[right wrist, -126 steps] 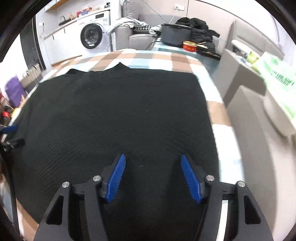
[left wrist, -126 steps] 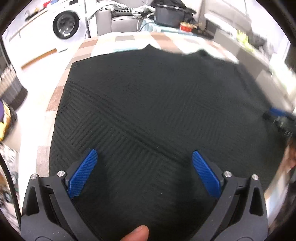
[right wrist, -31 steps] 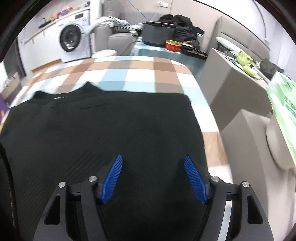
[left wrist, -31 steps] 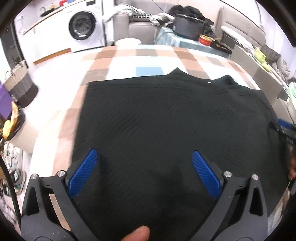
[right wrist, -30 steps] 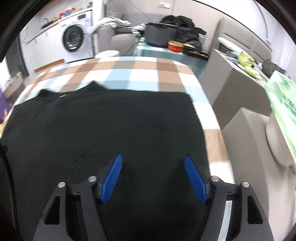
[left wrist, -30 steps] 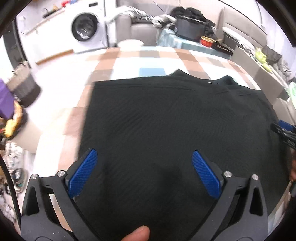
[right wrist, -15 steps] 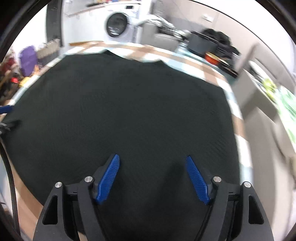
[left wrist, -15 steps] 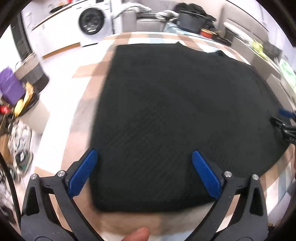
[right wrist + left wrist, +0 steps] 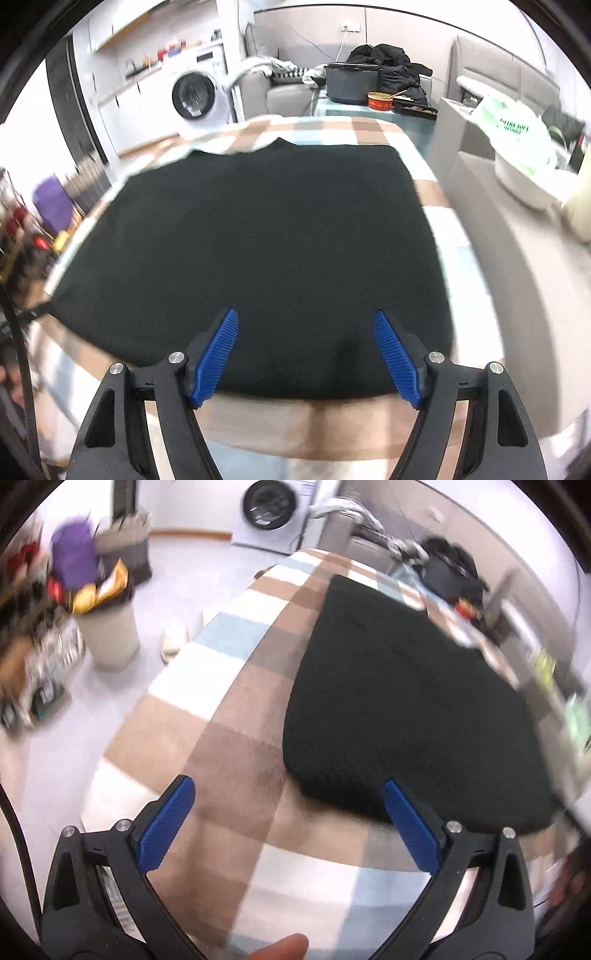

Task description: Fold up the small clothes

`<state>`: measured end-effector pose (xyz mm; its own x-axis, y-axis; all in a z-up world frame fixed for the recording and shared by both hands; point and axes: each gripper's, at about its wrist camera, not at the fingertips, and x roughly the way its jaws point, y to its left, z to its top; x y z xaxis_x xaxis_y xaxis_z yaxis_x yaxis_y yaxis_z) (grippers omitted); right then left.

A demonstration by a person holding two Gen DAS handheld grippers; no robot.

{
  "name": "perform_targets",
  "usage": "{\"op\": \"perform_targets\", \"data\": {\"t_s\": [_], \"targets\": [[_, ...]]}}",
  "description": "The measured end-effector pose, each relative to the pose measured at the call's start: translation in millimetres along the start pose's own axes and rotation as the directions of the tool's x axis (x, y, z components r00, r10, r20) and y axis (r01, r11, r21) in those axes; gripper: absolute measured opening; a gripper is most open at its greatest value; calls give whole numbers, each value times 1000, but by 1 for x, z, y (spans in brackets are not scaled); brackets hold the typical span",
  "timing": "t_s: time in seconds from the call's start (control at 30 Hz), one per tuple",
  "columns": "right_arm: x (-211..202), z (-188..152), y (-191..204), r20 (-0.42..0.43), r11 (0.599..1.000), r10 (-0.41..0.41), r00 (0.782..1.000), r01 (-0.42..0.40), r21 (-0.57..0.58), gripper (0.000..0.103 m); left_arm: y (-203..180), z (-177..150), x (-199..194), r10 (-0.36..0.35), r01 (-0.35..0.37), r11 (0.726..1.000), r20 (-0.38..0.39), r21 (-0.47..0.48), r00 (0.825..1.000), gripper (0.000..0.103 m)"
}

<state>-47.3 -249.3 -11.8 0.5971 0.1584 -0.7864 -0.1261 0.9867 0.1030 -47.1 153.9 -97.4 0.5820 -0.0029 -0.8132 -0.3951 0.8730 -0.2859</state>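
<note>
No readable labels here, both the left hand-held gripper (image 9: 291,825) and right hand-held gripper (image 9: 306,358) are hanging wide open, gripping nothing, over the black garment (image 9: 266,236).

- Left wrist cam sits just behind the left gripper (image 9: 290,823), looking forward and down from the near left corner of the checkered cloth (image 9: 229,716), angled toward the right, so the black garment (image 9: 399,701) fills the right half and the floor the left.
- Right wrist cam rides behind the right gripper (image 9: 304,354), low and close at the near edge, facing straight across the black garment (image 9: 266,229).
- Both views share the garment, the cloth and the washing machine (image 9: 273,502) (image 9: 195,96) at the back.
</note>
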Motion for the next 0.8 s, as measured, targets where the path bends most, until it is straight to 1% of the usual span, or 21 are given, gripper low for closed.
{"op": "perform_targets", "data": {"t_s": [0.07,0.1,0.17,0.23,0.27,0.33,0.37,0.43,0.5,0.6,0.63,0.67,0.7,0.77,0.8], "targets": [[7,1,4,-18,999,33,999,-33,24,78,9,-1,-2,-89,86,993,-28,-86,996,84],[11,5,5,-20,999,39,999,-38,29,78,12,-1,-1,-118,112,987,-41,-115,992,81],[16,8,2,-21,999,43,999,-42,35,78,14,-2,2,-190,177,971,-67,-162,979,72],[20,9,2,-27,998,61,998,-60,37,78,12,-2,6,-239,222,959,-80,-177,968,71],[23,11,1,-27,997,69,997,-68,38,78,8,0,11,-268,247,949,-92,-194,959,70],[24,11,3,-22,996,85,996,-84,40,78,6,1,19,-297,269,935,-96,-230,950,70],[23,11,3,-18,995,93,996,-92,41,78,4,3,20,-278,254,939,-76,-232,958,70],[24,10,6,-19,994,105,994,-105,41,78,-1,7,26,-256,236,947,-67,-218,964,70],[25,8,11,-30,993,120,992,-119,23,78,-7,9,32,-230,217,953,-40,-211,972,70],[27,8,17,-29,994,108,994,-109,-11,78,-14,19,40,-190,184,962,-10,-202,982,69],[29,9,20,-29,994,110,993,-111,-14,78,-17,21,43,-184,179,963,-4,-203,983,62],[30,9,22,-31,994,112,993,-113,-13,78,-18,23,46,-165,163,964,9,-211,986,54],[32,11,25,-35,993,114,993,-115,-15,78,-19,24,48,-145,146,964,22,-220,989,49],[37,13,34,-37,992,119,992,-120,-33,78,-16,27,52,-125,129,962,35,-241,992,30],[40,14,39,-39,991,122,992,-124,-43,78,-15,27,52,-122,129,959,45,-250,992,26]]}}
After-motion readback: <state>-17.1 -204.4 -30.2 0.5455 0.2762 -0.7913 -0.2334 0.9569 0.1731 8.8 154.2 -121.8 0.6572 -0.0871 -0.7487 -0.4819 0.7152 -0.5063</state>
